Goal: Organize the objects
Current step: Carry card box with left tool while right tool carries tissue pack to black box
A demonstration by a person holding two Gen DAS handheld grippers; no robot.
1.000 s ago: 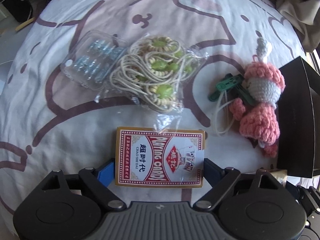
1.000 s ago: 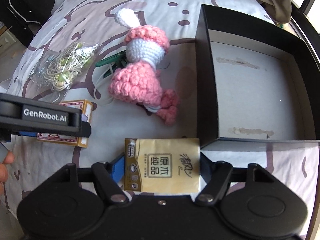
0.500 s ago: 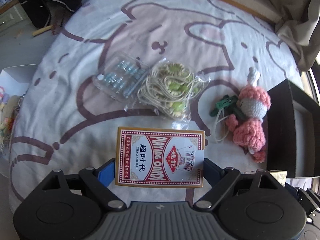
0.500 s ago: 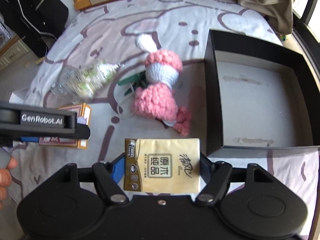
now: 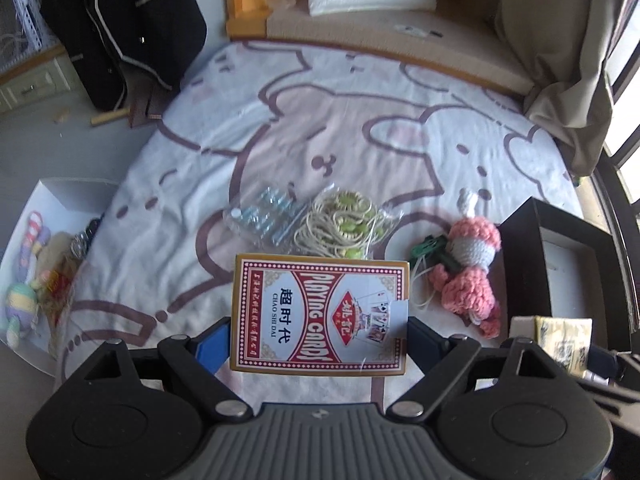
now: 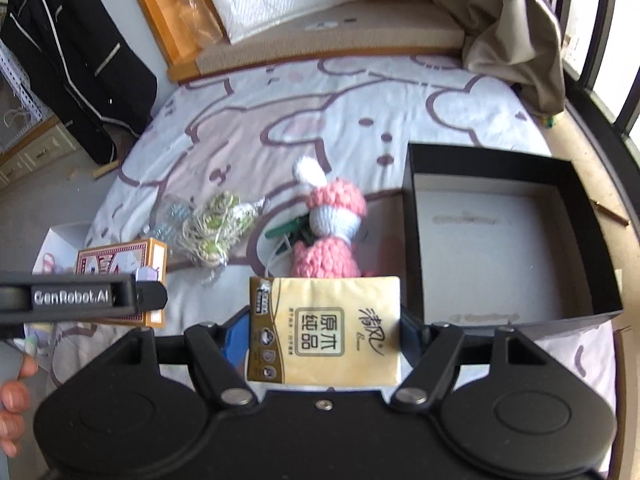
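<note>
Both grippers are loaded and held above the bed, so the step in hand looks like the carry between pickup and drop-off. The left gripper [image 5: 319, 316] is clamped on a red box of playing cards [image 5: 320, 314], its jaws pressing the box's two short sides, the printed face turned to the camera and the box clear of the bedsheet [image 5: 312, 128]. The right gripper [image 6: 325, 330] grips a yellow pack of tissues [image 6: 325, 330] the same way, by its two side edges, also off the sheet.

The likely destination is the open black box [image 6: 504, 240], which lies on the sheet up and to the right of the tissue pack in the right wrist view and appears empty. From the left wrist view only its near corner shows at the right edge, past the pink crocheted doll [image 5: 472, 276].

Left on the sheet are the doll, a green clip [image 5: 430, 247] tucked just beside it, a clear bag of cream cord with green beads [image 5: 344, 228], and a second clear packet [image 5: 262, 216] touching that bag; its contents look like small metal parts, though the view is too soft to be sure.

The next move calls for bringing the tissue pack over the black box's near wall, lowering it inside and opening the jaws. The playing cards have farther to go, crossing above the doll, so the two grippers would do well to enter the box one at a time.
</note>
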